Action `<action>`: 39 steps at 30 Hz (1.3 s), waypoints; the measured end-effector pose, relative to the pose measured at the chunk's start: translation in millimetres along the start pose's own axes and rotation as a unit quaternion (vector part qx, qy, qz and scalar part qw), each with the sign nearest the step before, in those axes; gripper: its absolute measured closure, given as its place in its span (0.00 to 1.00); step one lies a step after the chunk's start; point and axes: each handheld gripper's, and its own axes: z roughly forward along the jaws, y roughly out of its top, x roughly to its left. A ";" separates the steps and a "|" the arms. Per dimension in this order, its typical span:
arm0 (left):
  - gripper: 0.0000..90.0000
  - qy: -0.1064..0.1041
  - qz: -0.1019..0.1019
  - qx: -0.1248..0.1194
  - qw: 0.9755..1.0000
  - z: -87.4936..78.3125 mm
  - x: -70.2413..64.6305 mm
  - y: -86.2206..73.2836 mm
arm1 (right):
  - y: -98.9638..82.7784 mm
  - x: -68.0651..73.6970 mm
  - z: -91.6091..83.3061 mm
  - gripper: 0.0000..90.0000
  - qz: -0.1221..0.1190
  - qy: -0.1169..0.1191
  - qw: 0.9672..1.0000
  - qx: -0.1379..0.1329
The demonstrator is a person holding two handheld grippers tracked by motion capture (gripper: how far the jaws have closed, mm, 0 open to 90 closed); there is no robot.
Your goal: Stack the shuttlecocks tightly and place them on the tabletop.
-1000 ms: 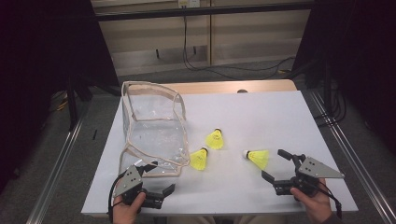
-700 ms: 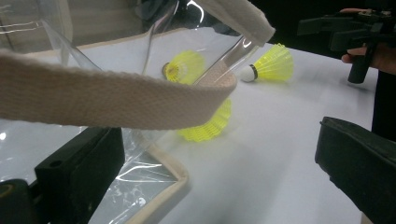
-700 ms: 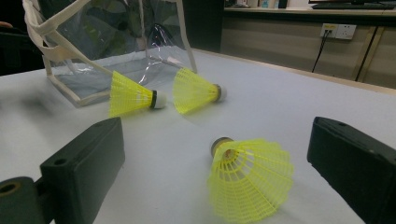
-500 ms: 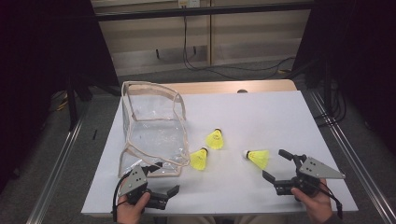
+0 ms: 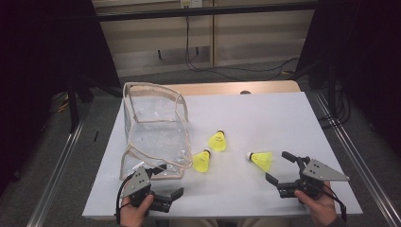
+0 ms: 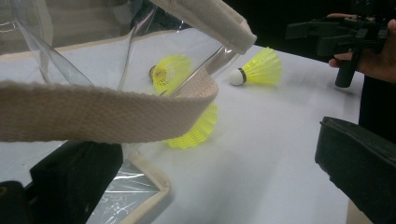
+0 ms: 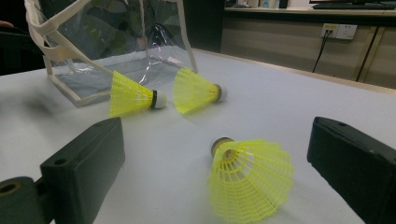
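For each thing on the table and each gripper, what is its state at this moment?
Clear bag: open mouth, lying on the table, nothing visible inside.
Shuttlecock nearest the bag: lying on its side beside the bag.
Middle shuttlecock: on the table, free.
Right shuttlecock: on its side, free, in front of the right gripper.
Left gripper: open, at the bag's strap.
Right gripper: open, holding nothing.

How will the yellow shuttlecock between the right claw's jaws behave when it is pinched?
The shuttlecock probably weighs very little: its skirt is open mesh. The mesh may flex under the right claw, so pinch gently. Lying on its side, it may roll in a curve if nudged.
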 end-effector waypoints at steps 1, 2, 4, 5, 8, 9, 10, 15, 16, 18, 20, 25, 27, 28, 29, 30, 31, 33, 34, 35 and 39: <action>0.01 0.000 0.000 0.002 1.000 0.3 -0.4 -0.2 | 0.0 0.0 0.0 0.04 0.000 0.000 1.000 0.000; 0.01 0.000 0.001 0.003 1.000 0.4 -0.5 -0.4 | 0.0 0.0 0.0 0.04 0.000 0.000 1.000 0.000; 0.01 -0.001 0.004 0.008 1.000 0.7 -0.4 -0.7 | 0.2 0.3 -0.2 0.04 0.001 0.001 1.000 0.000; 0.01 -0.001 0.001 0.012 1.000 1.5 -1.0 -1.2 | 0.2 0.3 -0.1 0.04 0.000 0.002 1.000 -0.001; 0.01 -0.002 0.004 0.018 1.000 2.4 -0.8 -1.8 | 0.2 0.0 0.0 0.04 -0.002 0.002 1.000 -0.001; 0.01 -0.002 0.003 0.020 1.000 2.6 -1.0 -2.0 | 0.2 0.3 -0.1 0.04 0.001 0.002 1.000 -0.001; 0.01 -0.003 0.003 0.021 1.000 2.9 -0.7 -2.3 | 0.2 0.3 -0.1 0.04 0.001 0.002 1.000 -0.001; 0.01 -0.005 0.005 0.029 1.000 4.9 -0.7 -2.6 | 0.1 0.5 0.7 0.04 -0.003 0.003 1.000 -0.002; 0.01 -0.006 0.005 0.030 1.000 5.1 -0.8 -2.7 | 0.2 0.6 0.7 0.04 -0.003 0.003 1.000 -0.001; 0.01 -0.006 0.005 0.033 0.999 6.1 -1.4 -2.9 | 0.2 0.6 0.6 0.04 -0.003 0.005 1.000 -0.002; 0.01 -0.007 0.004 0.036 0.999 6.7 -1.8 -3.1 | 0.1 0.5 0.6 0.04 -0.002 0.004 1.000 -0.002; 0.01 -0.008 0.001 0.039 0.999 9.8 -2.0 -2.5 | 0.2 0.6 0.5 0.04 -0.002 0.005 1.000 -0.002; 0.01 -0.007 0.000 0.040 0.999 10.4 -2.4 -1.9 | 0.3 0.6 0.6 0.04 -0.004 0.005 1.000 -0.001; 0.01 -0.008 0.001 0.042 0.999 10.6 -2.4 -1.7 | 0.4 0.6 0.7 0.04 -0.004 0.005 1.000 -0.001; 0.01 -0.009 0.002 0.043 0.999 10.9 -2.5 -1.7 | 0.4 0.6 0.7 0.04 -0.004 0.005 1.000 -0.001; 0.01 -0.010 0.006 0.047 0.999 10.9 -2.5 -1.7 | 0.4 0.5 0.7 0.04 -0.003 0.006 1.000 -0.003; 0.01 -0.011 0.004 0.046 0.999 11.5 -3.2 -1.9 | 0.4 0.5 0.7 0.04 -0.003 0.006 1.000 -0.003; 0.01 -0.011 0.006 0.050 0.999 12.0 -4.0 -1.9 | 0.5 0.3 0.3 0.04 -0.005 0.005 1.000 -0.003; 0.01 -0.012 0.007 0.052 0.999 12.3 -4.0 -1.7 | 0.5 0.3 0.3 0.04 -0.005 0.005 1.000 -0.003; 0.01 -0.013 0.005 0.050 0.999 13.2 -4.9 -1.6 | 0.5 0.4 0.3 0.04 -0.005 0.005 1.000 -0.003; 0.01 -0.021 0.010 0.056 0.998 15.1 -6.6 -1.5 | 0.8 0.8 0.3 0.04 -0.005 0.006 1.000 -0.002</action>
